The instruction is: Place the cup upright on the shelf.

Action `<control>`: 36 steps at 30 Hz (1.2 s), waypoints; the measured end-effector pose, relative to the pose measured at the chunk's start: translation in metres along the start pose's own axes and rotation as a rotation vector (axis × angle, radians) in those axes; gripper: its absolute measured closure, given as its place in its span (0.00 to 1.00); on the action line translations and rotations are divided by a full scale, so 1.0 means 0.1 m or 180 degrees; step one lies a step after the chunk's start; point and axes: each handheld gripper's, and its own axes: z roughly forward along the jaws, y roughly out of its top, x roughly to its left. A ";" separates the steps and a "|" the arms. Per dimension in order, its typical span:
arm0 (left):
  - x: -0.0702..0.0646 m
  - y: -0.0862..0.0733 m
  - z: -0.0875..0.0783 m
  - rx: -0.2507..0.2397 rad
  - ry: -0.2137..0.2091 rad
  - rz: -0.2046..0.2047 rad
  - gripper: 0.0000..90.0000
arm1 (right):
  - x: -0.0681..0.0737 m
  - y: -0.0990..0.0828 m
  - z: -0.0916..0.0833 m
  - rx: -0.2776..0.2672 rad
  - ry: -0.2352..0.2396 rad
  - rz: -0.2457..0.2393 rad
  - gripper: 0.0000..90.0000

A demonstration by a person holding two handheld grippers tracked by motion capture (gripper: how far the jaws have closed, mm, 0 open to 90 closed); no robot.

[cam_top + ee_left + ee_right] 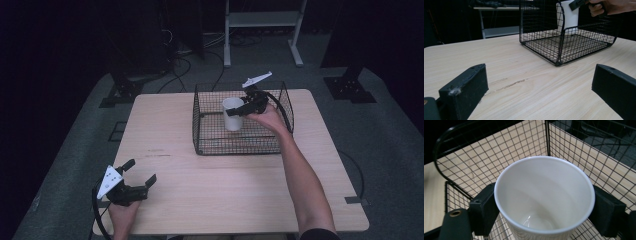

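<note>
Right claw (234, 111) grips white cup (232, 114) inside wire basket (201, 131); left claw (139, 173) gapes on table (210, 190)

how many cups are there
1: a white cup, upright, clamped at its rim by the right gripper inside the wire basket. No others visible; the basket mesh hides little.
</note>
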 end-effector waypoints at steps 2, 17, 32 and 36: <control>0.00 0.00 0.00 0.0001 -0.0001 -0.0001 0.00 | -0.02 -0.01 0.02 0.0004 -0.0009 0.0013 0.21; 0.00 0.00 0.00 0.0011 -0.0001 0.0003 0.00 | -0.06 -0.09 0.15 0.0236 -0.0013 -0.0003 0.21; 0.00 0.00 0.00 0.0014 -0.0004 0.0009 0.00 | 0.00 -0.12 0.21 0.0443 -0.0157 -0.0248 0.21; 0.00 0.00 0.00 0.0013 -0.0005 0.0005 0.00 | 0.01 -0.11 0.21 0.0464 -0.0148 -0.0246 0.21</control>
